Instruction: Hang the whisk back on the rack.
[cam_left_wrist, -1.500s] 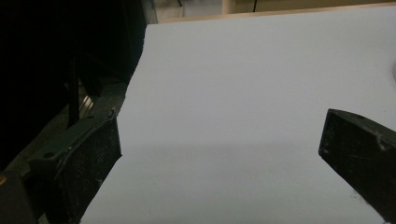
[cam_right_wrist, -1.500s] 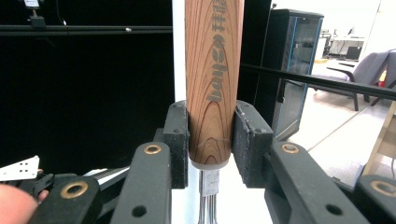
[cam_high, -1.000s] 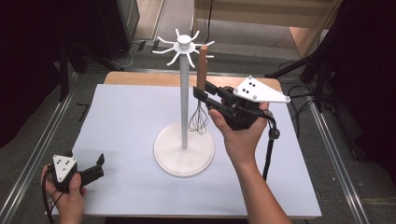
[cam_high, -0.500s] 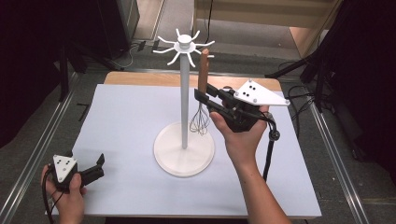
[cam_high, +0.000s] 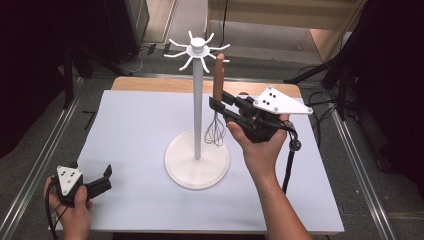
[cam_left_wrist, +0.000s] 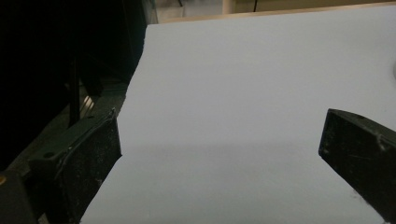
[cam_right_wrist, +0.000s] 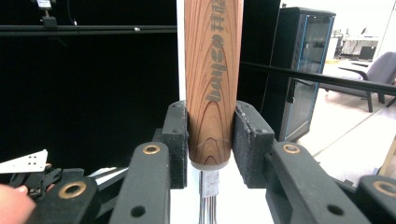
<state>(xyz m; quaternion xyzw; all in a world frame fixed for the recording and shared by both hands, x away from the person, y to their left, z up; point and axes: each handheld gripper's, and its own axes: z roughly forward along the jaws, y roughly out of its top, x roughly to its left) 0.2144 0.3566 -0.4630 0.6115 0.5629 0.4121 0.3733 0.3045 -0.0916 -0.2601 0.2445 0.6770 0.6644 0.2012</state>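
A whisk with a wooden handle (cam_high: 219, 75) and wire loops (cam_high: 215, 132) hangs upright beside the pole of a white hook stand (cam_high: 198, 107). Its handle top is close to one of the stand's hooks. My right gripper (cam_high: 216, 104) is shut on the lower end of the handle (cam_right_wrist: 214, 70); its jaws have just been opening slightly, and both pads (cam_right_wrist: 176, 135) still touch the wood. My left gripper (cam_high: 107, 175) rests open at the mat's near left corner. Its jaws (cam_left_wrist: 219, 154) stand wide apart over the bare mat.
The stand's round base (cam_high: 197, 167) sits mid-table on a pale mat (cam_high: 140, 125). Metal rails (cam_high: 45, 155) run along both sides of the table. A cable (cam_high: 289, 165) trails from the right gripper. Dark equipment stands behind.
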